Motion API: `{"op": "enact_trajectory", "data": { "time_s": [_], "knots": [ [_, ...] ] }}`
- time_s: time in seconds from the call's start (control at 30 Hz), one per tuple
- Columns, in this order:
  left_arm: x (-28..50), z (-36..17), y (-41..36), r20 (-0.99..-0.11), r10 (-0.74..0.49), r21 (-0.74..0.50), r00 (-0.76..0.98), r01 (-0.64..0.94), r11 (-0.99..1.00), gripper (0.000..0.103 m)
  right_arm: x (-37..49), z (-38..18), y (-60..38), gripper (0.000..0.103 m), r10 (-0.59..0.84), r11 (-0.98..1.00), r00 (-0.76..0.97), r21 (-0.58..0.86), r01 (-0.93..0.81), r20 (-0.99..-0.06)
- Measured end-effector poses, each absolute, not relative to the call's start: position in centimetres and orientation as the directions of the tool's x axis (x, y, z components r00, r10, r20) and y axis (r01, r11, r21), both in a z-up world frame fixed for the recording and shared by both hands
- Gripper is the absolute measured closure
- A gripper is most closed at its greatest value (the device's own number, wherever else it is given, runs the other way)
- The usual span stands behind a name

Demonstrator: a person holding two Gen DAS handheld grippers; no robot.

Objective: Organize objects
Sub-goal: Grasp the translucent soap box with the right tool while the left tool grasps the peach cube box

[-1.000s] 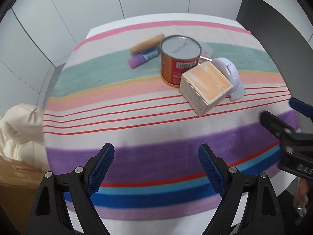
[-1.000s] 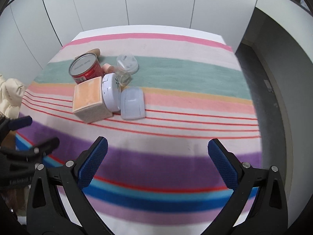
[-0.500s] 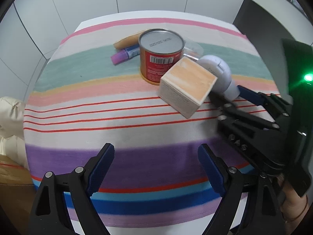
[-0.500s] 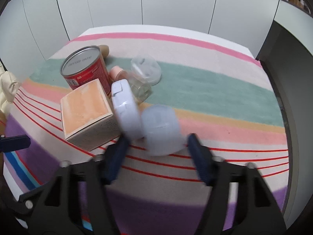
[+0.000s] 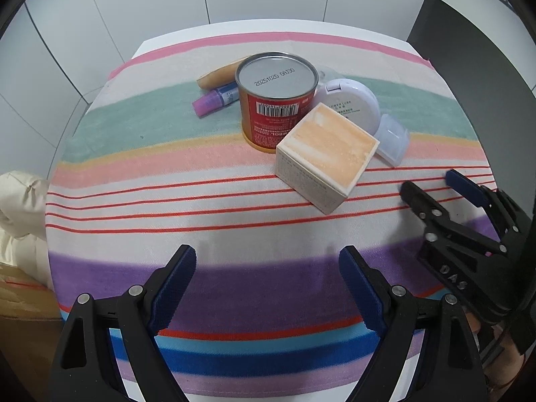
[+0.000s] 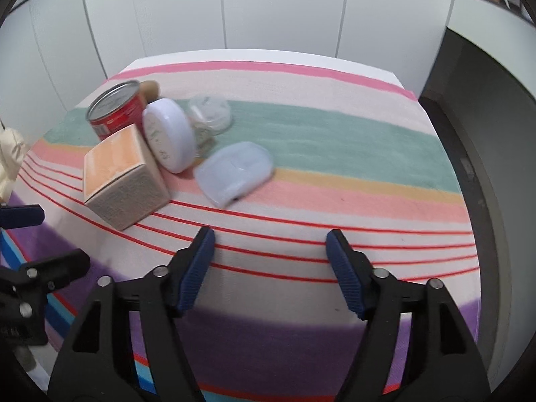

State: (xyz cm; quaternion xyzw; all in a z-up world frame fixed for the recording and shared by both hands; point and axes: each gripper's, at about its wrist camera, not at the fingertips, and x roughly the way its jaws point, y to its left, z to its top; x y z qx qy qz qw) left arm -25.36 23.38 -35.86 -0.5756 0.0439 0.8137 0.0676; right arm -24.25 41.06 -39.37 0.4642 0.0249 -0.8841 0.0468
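Right wrist view puts the pale case (image 6: 234,172) flat on my striped cloth (image 6: 335,140), just beyond my right gripper (image 6: 270,268) and clear of it; its jaws have just been opening and stand apart with nothing between them. I see the case just beside the round compact (image 6: 169,134), which leans on edge against the box (image 6: 122,176). Behind those I have the red can (image 6: 115,110) and a clear jar (image 6: 211,114). From the left wrist I also see a purple tube (image 5: 216,100) and a tan stick (image 5: 217,75) beyond the can. My left gripper (image 5: 268,288) hangs over the tabletop's purple stripe, jaws wide apart and empty.
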Motion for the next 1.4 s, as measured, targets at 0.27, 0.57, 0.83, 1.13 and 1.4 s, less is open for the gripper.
{"op": "enact_trajectory", "data": {
  "time_s": [0.27, 0.57, 0.83, 1.13, 1.4],
  "knots": [
    [-26.4, -36.0, 24.4, -0.938, 0.115, -0.071, -0.326, -0.143, -0.987, 0.015, -24.6, -38.4, 43.8, 0.029, -0.079, -0.996, -0.598, 0.083, 0.02, -0.798],
    [-29.4, -35.9, 25.7, -0.912, 0.13, -0.08, -0.389, -0.14, -0.987, 0.015, -26.3, -38.9, 44.0, 0.02, -0.169, -0.985, -0.569, 0.125, 0.116, -0.805],
    [-30.5, -36.1, 25.3, -0.899, 0.167, -0.108, -0.404, -0.165, -0.98, 0.015, -30.0, -39.8, 40.1, 0.009, -0.23, -0.88, -0.504, -0.043, 0.472, -0.833],
    [-30.8, -36.3, 26.6, -0.897, 0.163, -0.077, -0.412, -0.218, -0.973, 0.046, -29.6, -39.9, 39.7, 0.042, -0.27, -0.895, -0.522, 0.011, 0.446, -0.809],
    [-30.0, -35.4, 27.4, -0.895, 0.148, -0.064, -0.42, -0.207, -0.976, 0.046, -28.7, -39.6, 41.7, 0.042, -0.261, -0.946, -0.477, 0.123, 0.301, -0.839]
  ]
}}
